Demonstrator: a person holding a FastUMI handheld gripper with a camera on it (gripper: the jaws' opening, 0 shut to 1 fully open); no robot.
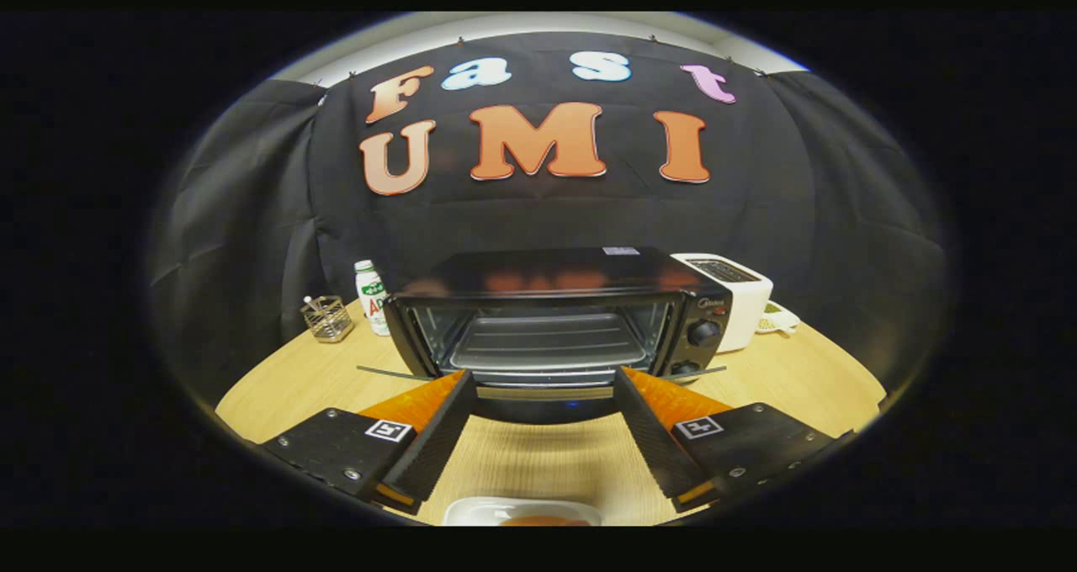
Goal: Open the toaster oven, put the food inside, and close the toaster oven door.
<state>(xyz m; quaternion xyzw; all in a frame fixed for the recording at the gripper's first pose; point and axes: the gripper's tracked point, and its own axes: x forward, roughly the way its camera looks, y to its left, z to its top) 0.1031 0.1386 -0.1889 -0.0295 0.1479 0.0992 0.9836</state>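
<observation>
A black toaster oven [555,320] stands on the wooden table, straight ahead of my fingers. Its door [545,402] is folded down flat toward me, and the metal rack [547,345] inside shows bare. My gripper [545,378] is open, its two fingertips spread wide and level with the lowered door's front edge, nothing between them. Close under me, between the finger bases, lies a white plate [522,511] with a brownish piece of food [543,521] on it, mostly cut off from sight.
A white pop-up toaster [732,290] stands right of the oven, with a small light object [778,320] beyond it. Left of the oven are a white bottle [371,296] and a wire holder [326,318]. Bare table [286,378] lies on both sides.
</observation>
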